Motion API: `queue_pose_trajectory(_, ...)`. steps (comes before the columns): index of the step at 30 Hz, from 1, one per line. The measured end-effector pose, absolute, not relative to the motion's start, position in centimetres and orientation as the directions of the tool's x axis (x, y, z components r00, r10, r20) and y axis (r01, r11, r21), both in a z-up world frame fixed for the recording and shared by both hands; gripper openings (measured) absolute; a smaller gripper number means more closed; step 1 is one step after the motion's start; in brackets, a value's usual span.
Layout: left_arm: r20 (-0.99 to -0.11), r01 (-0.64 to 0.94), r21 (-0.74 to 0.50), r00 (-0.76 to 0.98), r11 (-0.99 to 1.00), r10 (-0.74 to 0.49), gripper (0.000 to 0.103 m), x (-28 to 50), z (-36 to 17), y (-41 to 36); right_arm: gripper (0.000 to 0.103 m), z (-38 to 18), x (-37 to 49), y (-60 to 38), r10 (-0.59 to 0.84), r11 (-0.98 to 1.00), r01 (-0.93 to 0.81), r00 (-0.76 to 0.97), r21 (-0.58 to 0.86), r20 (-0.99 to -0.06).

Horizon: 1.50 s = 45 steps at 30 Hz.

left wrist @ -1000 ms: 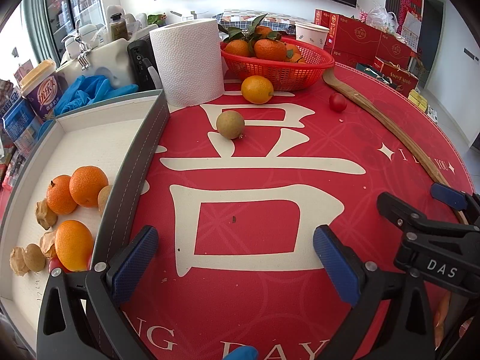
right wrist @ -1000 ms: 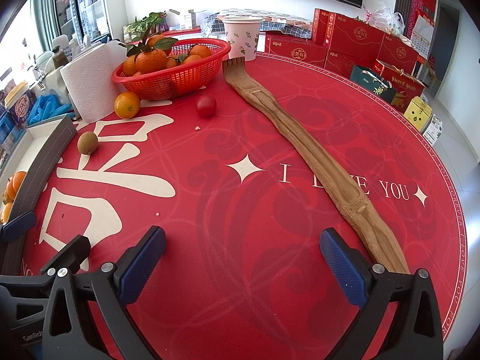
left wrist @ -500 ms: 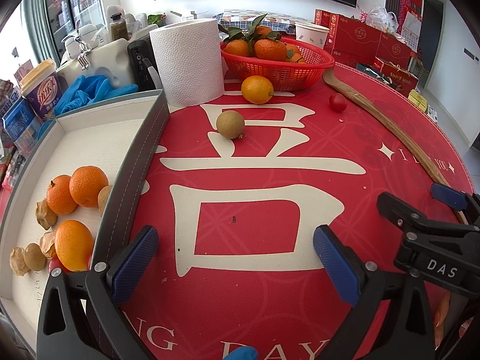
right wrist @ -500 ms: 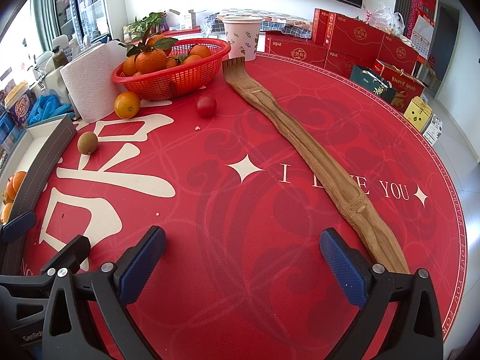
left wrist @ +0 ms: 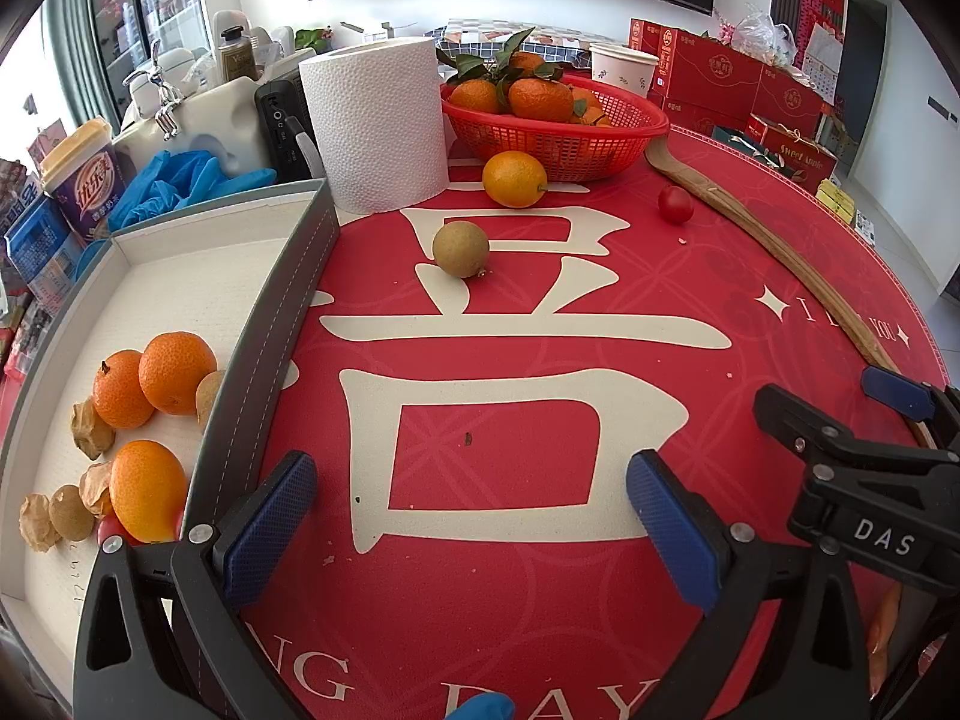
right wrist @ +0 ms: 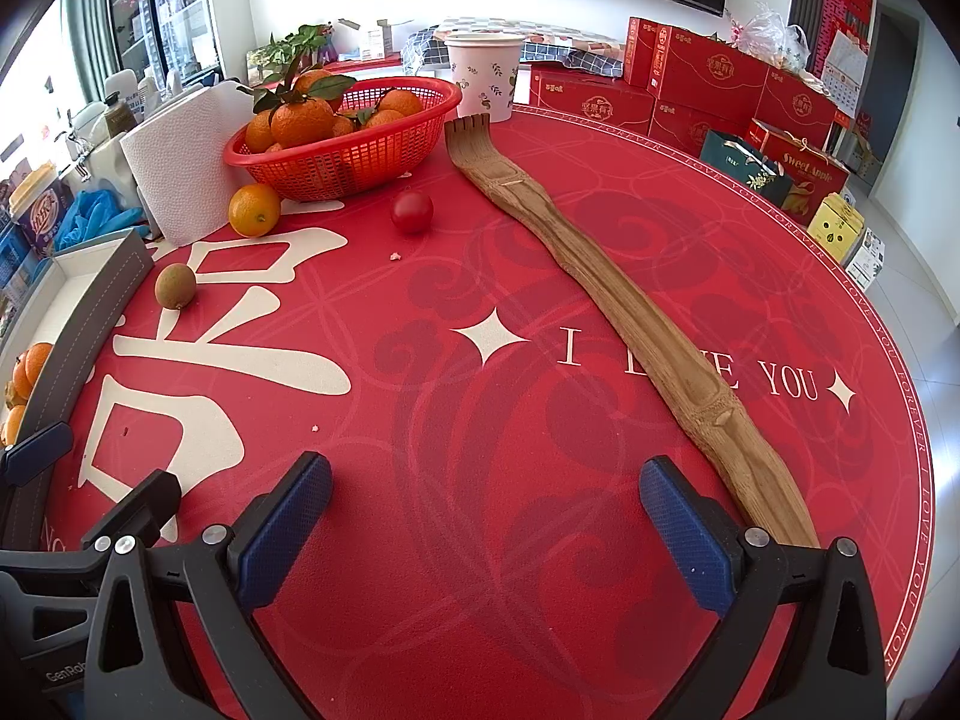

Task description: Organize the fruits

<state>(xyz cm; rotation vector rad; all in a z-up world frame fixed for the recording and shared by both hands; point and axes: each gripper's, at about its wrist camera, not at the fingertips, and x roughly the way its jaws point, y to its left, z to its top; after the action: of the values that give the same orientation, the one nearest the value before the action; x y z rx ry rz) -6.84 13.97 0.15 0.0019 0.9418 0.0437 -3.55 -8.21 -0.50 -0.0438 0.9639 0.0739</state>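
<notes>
Three fruits lie loose ahead of both spread, empty jaws; we take the brown fruit (left wrist: 460, 249) first, straddling it squarely, then lower it into the tray (left wrist: 180, 276) left of our left gripper (left wrist: 474, 525).

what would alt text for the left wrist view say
The open left gripper hovers empty over a red tablecloth, beside a grey tray already holding oranges and smaller fruit. Loose ahead lie a brown round fruit, an orange and a small red fruit, before a red basket of oranges.
</notes>
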Motion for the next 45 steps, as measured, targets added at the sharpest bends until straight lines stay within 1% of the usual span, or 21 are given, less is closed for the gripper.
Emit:
queue_pose_trajectory(25,-0.808,-0.035,0.021,0.589,0.999,0.038,0.103,-6.8,0.1,14.0,0.103,-0.5,-3.5,-8.2,0.043,0.997,-0.081,0.569,-0.004,-0.822)
queue_pose_trajectory(29,-0.807,-0.010,0.023,0.589,1.000,0.025,0.102,-6.8,0.1,14.0,0.103,-0.5,-3.8,-8.5,0.045,0.997,-0.083,0.566,-0.002,-0.823)
queue_pose_trajectory(33,-0.820,-0.002,0.023,0.572,1.000,0.020,0.095,-6.0,0.6,14.3,0.103,-0.4,-4.2,-8.7,0.054,0.995,-0.100,0.550,-0.001,-0.833)
queue_pose_trajectory(36,-0.812,-0.015,0.021,0.584,1.000,0.026,0.094,-4.6,1.6,14.5,0.103,-0.4,-4.4,-8.8,0.061,0.994,-0.112,0.545,-0.001,-0.836)
queue_pose_trajectory(40,-0.802,-0.038,0.067,0.593,0.997,0.076,0.094,-1.8,2.3,13.7,0.103,-0.4,-4.7,-8.8,0.065,0.993,-0.120,0.547,-0.002,-0.835)
queue_pose_trajectory(43,-0.816,-0.066,0.093,0.567,0.993,0.114,0.089,0.5,1.7,13.5,0.103,-0.4,-4.8,-8.7,0.067,0.992,-0.124,0.547,-0.001,-0.835)
queue_pose_trajectory(45,-0.837,-0.085,0.067,0.538,0.994,0.102,0.082,1.9,1.2,13.7,0.103,-0.4,-4.9,-8.7,0.069,0.992,-0.127,0.547,-0.001,-0.834)
